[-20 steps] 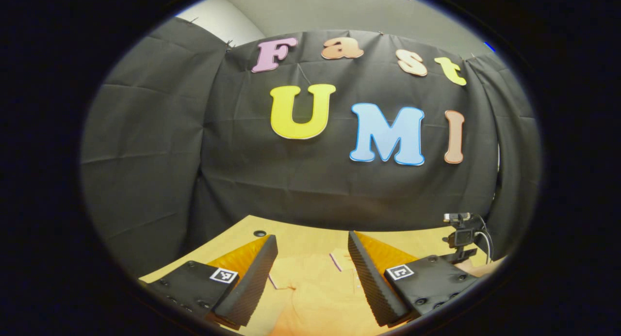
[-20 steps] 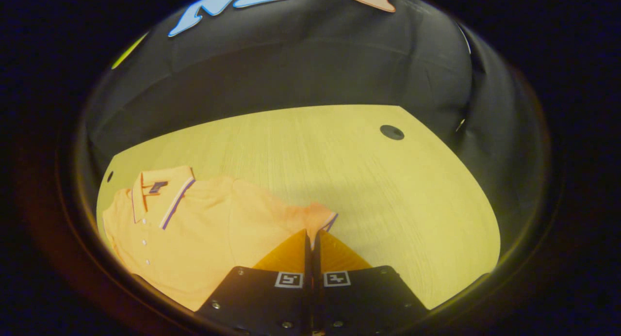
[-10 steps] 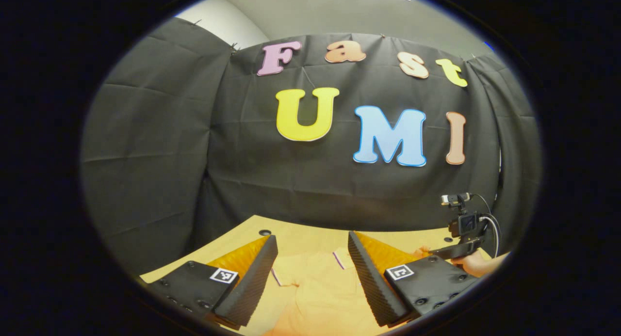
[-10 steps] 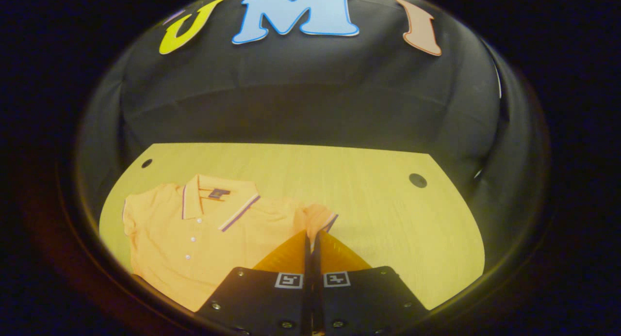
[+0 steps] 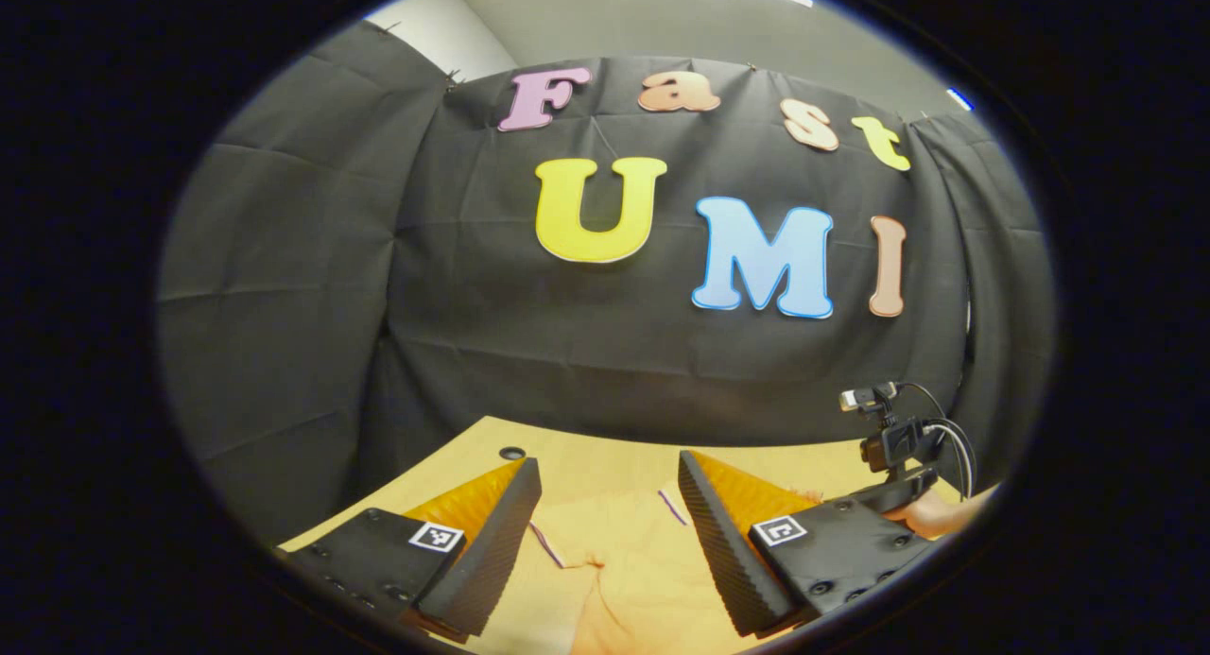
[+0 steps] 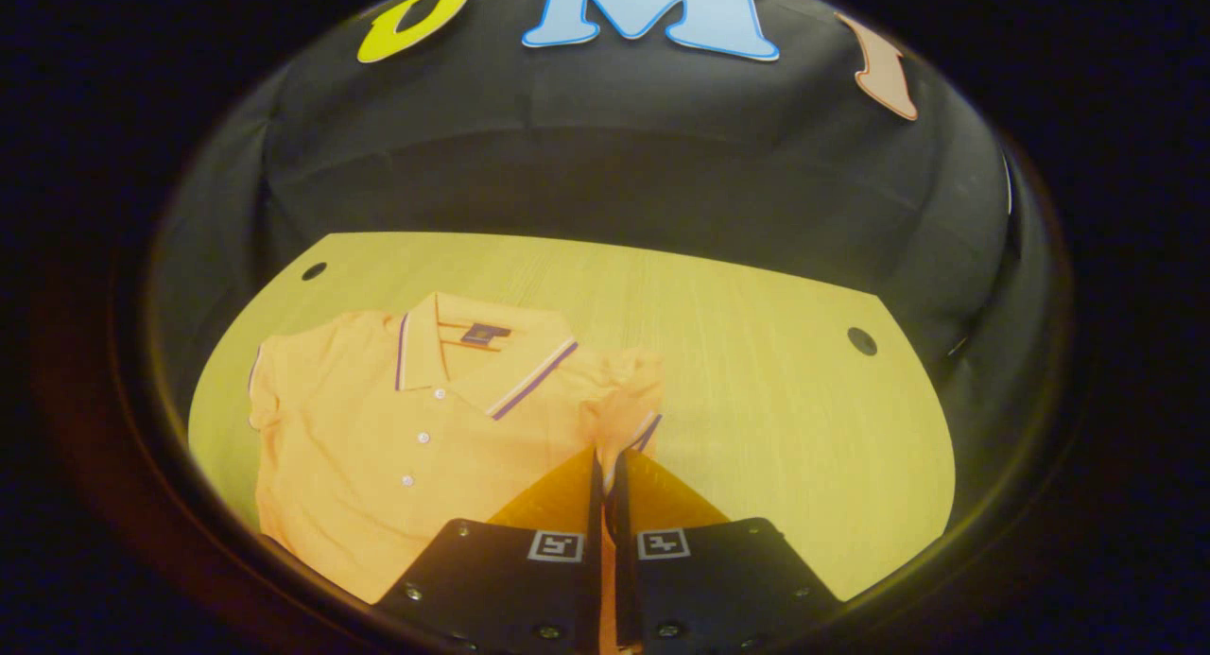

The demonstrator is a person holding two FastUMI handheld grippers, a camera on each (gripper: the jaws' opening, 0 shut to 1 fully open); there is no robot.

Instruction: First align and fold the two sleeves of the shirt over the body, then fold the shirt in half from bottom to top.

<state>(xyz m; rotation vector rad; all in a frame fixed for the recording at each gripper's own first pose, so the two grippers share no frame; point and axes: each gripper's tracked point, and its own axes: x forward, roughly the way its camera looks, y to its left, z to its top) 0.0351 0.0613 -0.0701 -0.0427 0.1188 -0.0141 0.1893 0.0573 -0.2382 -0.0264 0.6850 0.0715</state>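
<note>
Now sleeve point(image 6: 631, 419) between right claw point(image 6: 605, 466) fingers

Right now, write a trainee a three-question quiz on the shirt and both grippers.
1. True or false: the right gripper has its fingers closed on a sleeve of the orange short-sleeved polo shirt.
2. The left gripper is: A open, B shut on the collar.
3. Fill in: the shirt lies on a light ____ table.

Key: 1 true; 2 A; 3 wooden.
</note>
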